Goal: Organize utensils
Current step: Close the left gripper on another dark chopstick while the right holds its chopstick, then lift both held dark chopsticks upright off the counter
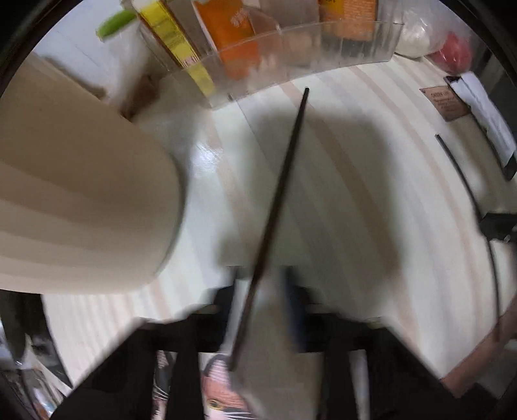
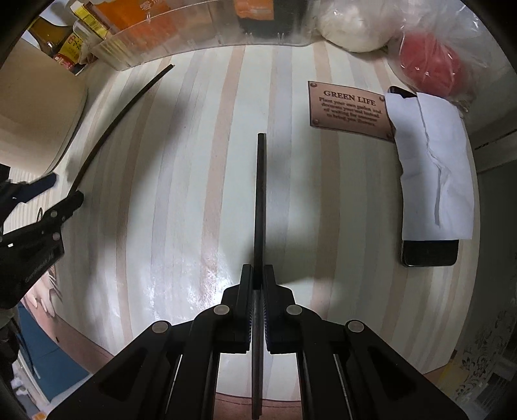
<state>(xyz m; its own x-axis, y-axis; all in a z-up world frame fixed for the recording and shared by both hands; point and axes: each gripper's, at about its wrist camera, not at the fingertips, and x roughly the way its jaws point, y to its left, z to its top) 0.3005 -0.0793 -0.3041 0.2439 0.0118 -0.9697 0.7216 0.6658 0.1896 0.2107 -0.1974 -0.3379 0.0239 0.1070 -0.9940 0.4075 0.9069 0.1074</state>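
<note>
My left gripper [image 1: 261, 287] is shut on a thin black chopstick [image 1: 284, 194] that points up and away over the striped table; this view is motion-blurred. A large cream holder [image 1: 80, 194] stands close at its left. My right gripper [image 2: 257, 281] is shut on a second black chopstick [image 2: 260, 200], held straight ahead above the table. In the right wrist view the left gripper [image 2: 61, 194] is at the far left with its chopstick [image 2: 113, 126] slanting toward the back, beside the cream holder [image 2: 35, 122]. The right chopstick also shows in the left wrist view [image 1: 458, 171].
A clear organizer [image 1: 290, 48] with orange and yellow boxes stands along the back. A "GREEN LIFE" plaque [image 2: 350, 108], a phone wrapped in white paper [image 2: 433, 181], a bagged red item [image 2: 433, 64] and a white bundle [image 2: 352, 26] lie at the right.
</note>
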